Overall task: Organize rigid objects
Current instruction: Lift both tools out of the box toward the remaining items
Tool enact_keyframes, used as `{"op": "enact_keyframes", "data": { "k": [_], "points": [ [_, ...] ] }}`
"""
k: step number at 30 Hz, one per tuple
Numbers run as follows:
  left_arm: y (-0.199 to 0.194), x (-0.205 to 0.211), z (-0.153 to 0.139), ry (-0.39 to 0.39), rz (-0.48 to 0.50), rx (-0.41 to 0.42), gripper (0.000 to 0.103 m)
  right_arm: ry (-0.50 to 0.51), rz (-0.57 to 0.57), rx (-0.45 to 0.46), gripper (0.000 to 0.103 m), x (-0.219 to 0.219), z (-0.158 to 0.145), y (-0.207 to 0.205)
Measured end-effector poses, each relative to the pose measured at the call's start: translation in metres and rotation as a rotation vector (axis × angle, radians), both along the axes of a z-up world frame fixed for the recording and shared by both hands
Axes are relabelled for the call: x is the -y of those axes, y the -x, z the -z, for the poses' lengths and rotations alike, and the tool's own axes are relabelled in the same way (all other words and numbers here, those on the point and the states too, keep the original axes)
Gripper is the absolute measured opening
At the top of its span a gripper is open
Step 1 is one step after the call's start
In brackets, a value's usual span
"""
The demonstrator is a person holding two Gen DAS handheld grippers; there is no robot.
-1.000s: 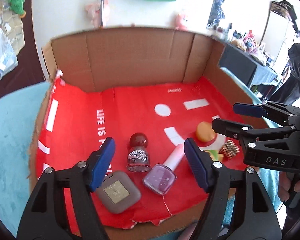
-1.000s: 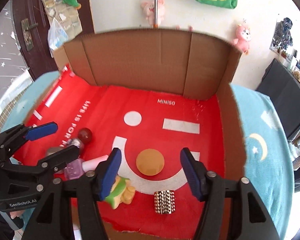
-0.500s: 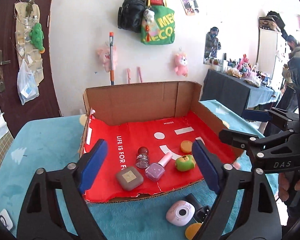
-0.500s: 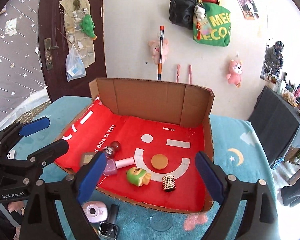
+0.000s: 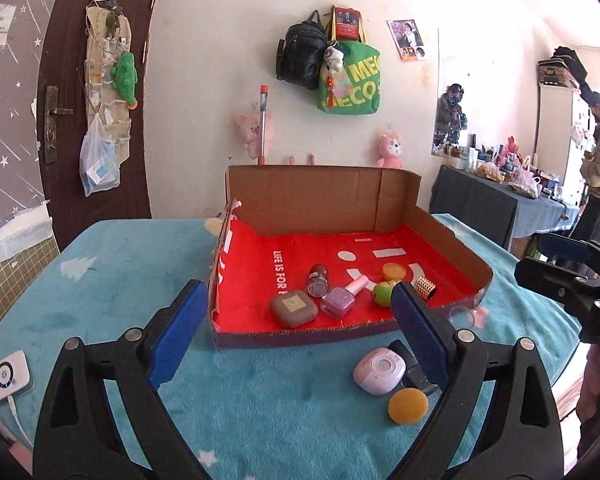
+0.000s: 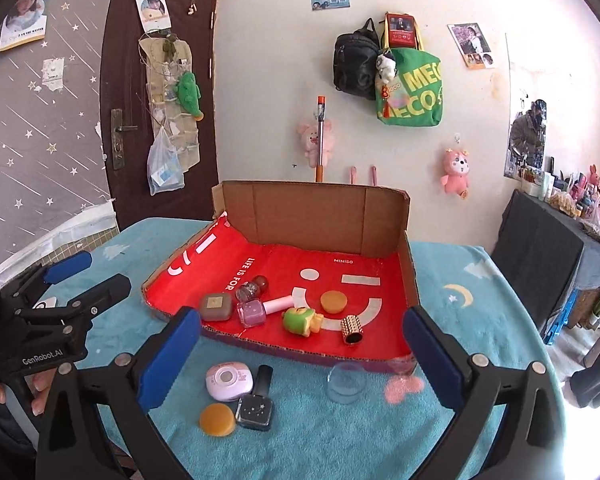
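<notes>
1. both tools pulled back from the box (image 6: 410,280); left tool (image 5: 296,334) and right tool (image 6: 300,352) have just been opening, jaws wide apart, nothing between the pads.
2. leftover items lie on the blue desk (image 6: 480,288) in front of the box, just below the right tool: pink round case (image 6: 229,381), black bottle (image 6: 256,400) lying with cap toward the box, orange disc (image 6: 217,420), clear lid (image 6: 346,382).
3. right tool looks nearer; the lid sits toward its right finger.
4. hard glossy plastic and glass; fuzzy cloth, corrugated cardboard.
</notes>
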State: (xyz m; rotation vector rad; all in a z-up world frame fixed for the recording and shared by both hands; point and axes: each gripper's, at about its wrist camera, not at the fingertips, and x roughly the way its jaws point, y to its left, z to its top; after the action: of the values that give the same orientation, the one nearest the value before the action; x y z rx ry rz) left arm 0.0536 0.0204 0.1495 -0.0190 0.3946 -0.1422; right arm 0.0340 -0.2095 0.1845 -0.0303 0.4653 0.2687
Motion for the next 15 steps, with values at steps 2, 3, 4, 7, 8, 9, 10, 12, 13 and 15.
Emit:
{"op": "enact_keyframes", "data": {
  "k": [2, 3, 4, 7, 8, 9, 10, 12, 13, 15],
  "points": [
    [0.004, 0.0, 0.012, -0.006, -0.007, -0.003, 0.094, -0.016, 0.023, 0.005, 0.103, 0.007, 0.012, 0.008],
    [0.005, 0.0, 0.017, -0.012, -0.015, -0.004, 0.094, -0.024, 0.027, 0.014, 0.103, 0.009, 0.018, 0.012],
    [0.006, 0.0, 0.023, -0.016, -0.024, -0.004, 0.094, -0.031, 0.021, 0.022, 0.103, 0.011, 0.024, 0.015],
    [0.01, 0.003, 0.034, -0.011, -0.026, -0.003, 0.094, -0.013, 0.023, 0.05, 0.103, 0.013, 0.04, 0.023],
    [0.011, 0.005, 0.037, -0.008, -0.021, -0.004, 0.094, 0.0, 0.032, 0.063, 0.103, 0.012, 0.046, 0.027],
    [0.012, 0.006, 0.04, -0.005, -0.016, -0.005, 0.094, 0.01, 0.038, 0.072, 0.103, 0.011, 0.051, 0.03],
    [0.013, 0.008, 0.043, -0.003, -0.012, -0.007, 0.094, 0.013, 0.04, 0.076, 0.103, 0.01, 0.056, 0.032],
    [0.014, 0.011, 0.048, 0.002, 0.001, -0.016, 0.094, 0.01, 0.041, 0.086, 0.103, 0.009, 0.064, 0.037],
    [0.014, 0.013, 0.051, 0.005, 0.006, -0.021, 0.094, 0.01, 0.041, 0.085, 0.103, 0.008, 0.069, 0.038],
    [0.014, 0.016, 0.056, 0.006, 0.012, -0.032, 0.094, 0.01, 0.051, 0.078, 0.103, 0.006, 0.075, 0.039]
  ]
}}
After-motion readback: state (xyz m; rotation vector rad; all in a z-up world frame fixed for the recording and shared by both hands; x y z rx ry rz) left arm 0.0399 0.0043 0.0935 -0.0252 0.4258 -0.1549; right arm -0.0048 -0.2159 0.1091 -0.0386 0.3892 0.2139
